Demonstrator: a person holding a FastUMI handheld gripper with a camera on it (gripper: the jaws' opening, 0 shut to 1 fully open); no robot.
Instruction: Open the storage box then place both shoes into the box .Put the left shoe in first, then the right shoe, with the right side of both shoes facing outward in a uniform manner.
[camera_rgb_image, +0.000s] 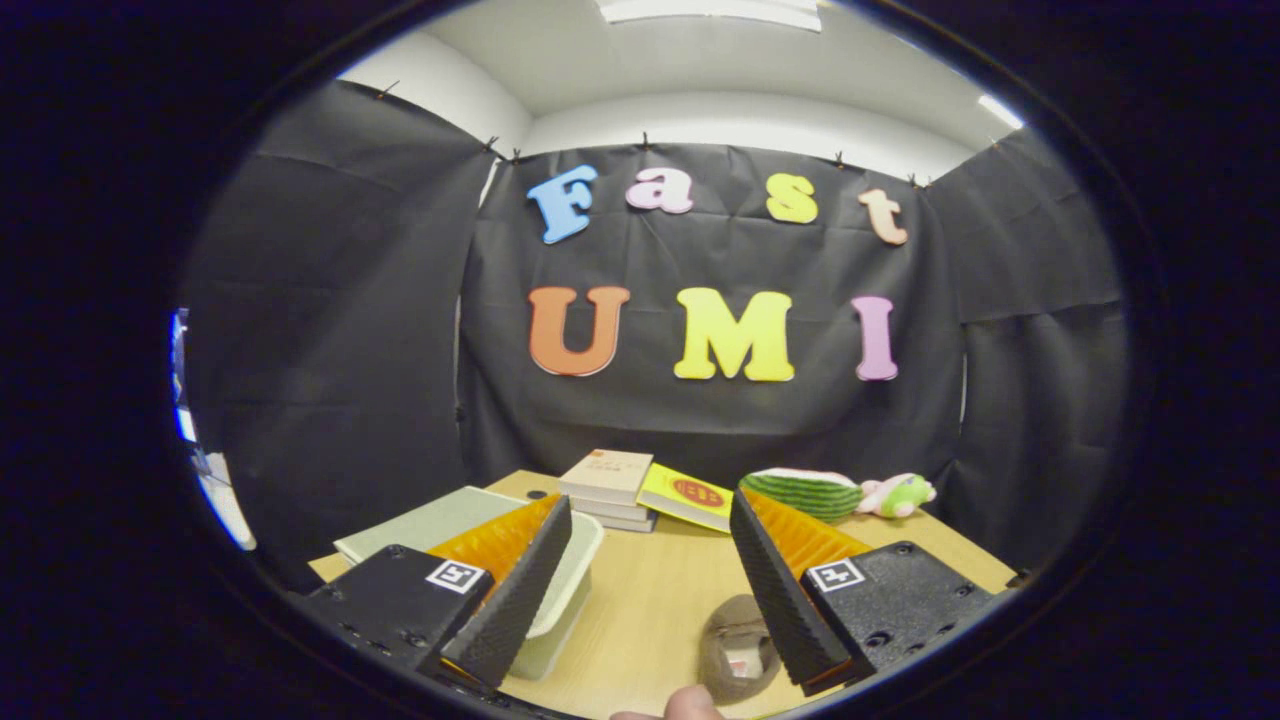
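Wooden table (660, 600) with pale lidded storage box (560, 590) behind wide-spread empty gripper (650, 530), brownish shoe (740, 645) nearby.

The left finger (520, 590) hides much of the storage box (560, 610); the right finger (775, 590) covers part of a shoe (735, 650).

Gripper (650, 515) level, its fingers (520, 590) spread wide apart, nothing between them, fingertip (690, 705) just below

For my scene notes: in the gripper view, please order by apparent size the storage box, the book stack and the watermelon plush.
1. Storage box, though nearest.
2-3. Book stack and watermelon plush look alike.
Gripper jaws open.
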